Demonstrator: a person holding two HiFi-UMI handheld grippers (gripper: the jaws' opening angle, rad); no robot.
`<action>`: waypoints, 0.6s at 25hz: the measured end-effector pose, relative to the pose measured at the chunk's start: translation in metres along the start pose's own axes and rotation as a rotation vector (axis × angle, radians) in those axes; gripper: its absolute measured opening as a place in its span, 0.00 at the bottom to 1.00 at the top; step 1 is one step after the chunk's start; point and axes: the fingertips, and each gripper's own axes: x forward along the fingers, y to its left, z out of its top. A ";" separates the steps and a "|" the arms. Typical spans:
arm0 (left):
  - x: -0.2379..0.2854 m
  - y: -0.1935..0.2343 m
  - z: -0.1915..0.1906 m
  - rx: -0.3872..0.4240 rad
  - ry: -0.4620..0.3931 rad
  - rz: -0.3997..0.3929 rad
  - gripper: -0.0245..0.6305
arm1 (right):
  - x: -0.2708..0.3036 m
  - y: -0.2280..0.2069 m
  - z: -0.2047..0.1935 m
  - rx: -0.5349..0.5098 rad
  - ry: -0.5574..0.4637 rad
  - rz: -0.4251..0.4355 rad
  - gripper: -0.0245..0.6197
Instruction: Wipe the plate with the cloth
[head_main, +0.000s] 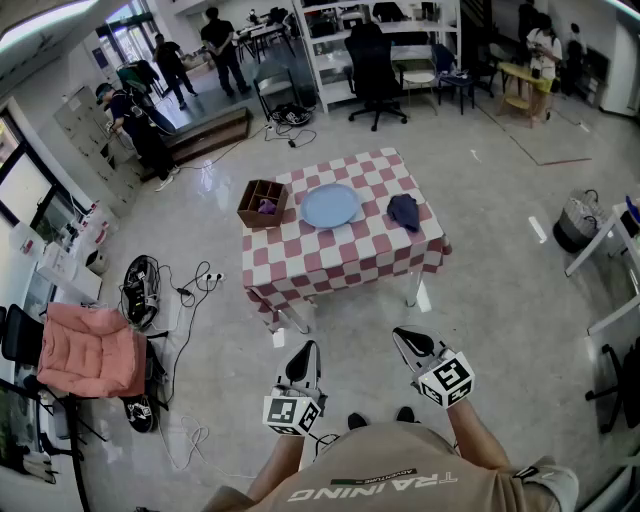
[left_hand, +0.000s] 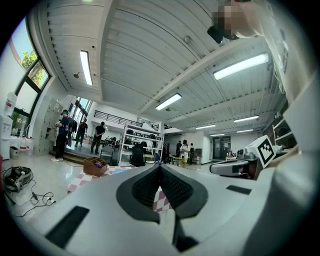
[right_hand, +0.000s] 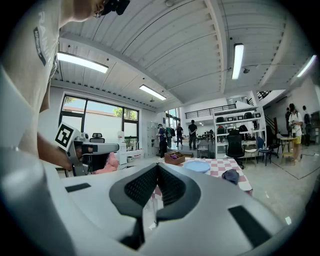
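Observation:
A light blue plate (head_main: 330, 206) lies in the middle of a table with a red-and-white checked cloth (head_main: 300, 255). A dark blue cloth (head_main: 405, 211) is bunched at the table's right side. The same plate (right_hand: 197, 166) and cloth (right_hand: 230, 175) show far off in the right gripper view. Both grippers hang well short of the table, close to the person's body. My left gripper (head_main: 305, 353) is shut with nothing in it, and its pads (left_hand: 161, 186) meet. My right gripper (head_main: 405, 338) is shut and empty too.
A brown divided box (head_main: 262, 203) holding something purple sits at the table's left corner. Cables and a power strip (head_main: 192, 290) lie on the floor to the left, by a pink-cushioned chair (head_main: 92, 350). Shelving (head_main: 385, 40), an office chair (head_main: 374, 68) and several people stand behind.

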 end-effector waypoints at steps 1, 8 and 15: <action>0.006 0.004 0.003 0.004 -0.014 -0.002 0.06 | 0.005 -0.004 0.005 -0.007 -0.013 -0.005 0.06; 0.029 0.017 0.011 0.002 -0.049 -0.027 0.06 | 0.032 -0.011 0.014 -0.040 -0.026 -0.009 0.06; 0.029 0.042 -0.008 -0.002 0.007 -0.052 0.06 | 0.049 -0.006 -0.005 0.002 -0.022 -0.061 0.06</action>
